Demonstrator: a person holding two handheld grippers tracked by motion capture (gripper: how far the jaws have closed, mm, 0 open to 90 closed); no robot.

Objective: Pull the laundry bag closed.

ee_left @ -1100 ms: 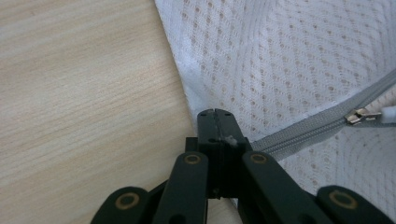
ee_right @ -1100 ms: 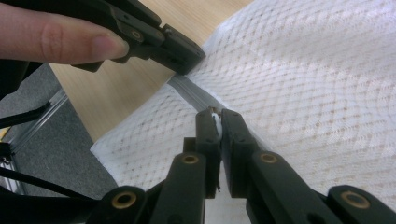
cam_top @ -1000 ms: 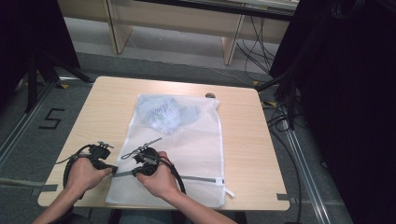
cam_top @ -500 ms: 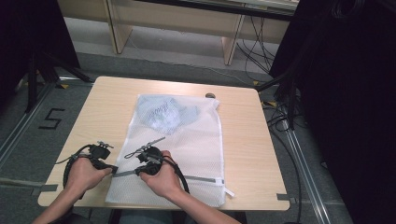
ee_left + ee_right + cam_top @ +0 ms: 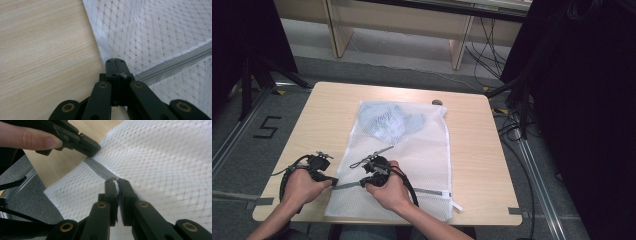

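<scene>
High view: I am working on the zip (image 5: 432,191) of a mesh bag (image 5: 422,145) lying flat on the surface (image 5: 327,107). My left tool (image 5: 333,181) is pinching the bag's edge at the zip's end, jaws fully closed on the fabric. My right tool (image 5: 115,181), just beside it along the zip, is clamping a small white piece, apparently the puller. Judging by that, the pull along the zip is only beginning; nearly all its length is lying beyond my right tool. Both hands are resting low, wrists near the surface's front edge, tools pointing toward each other.
</scene>
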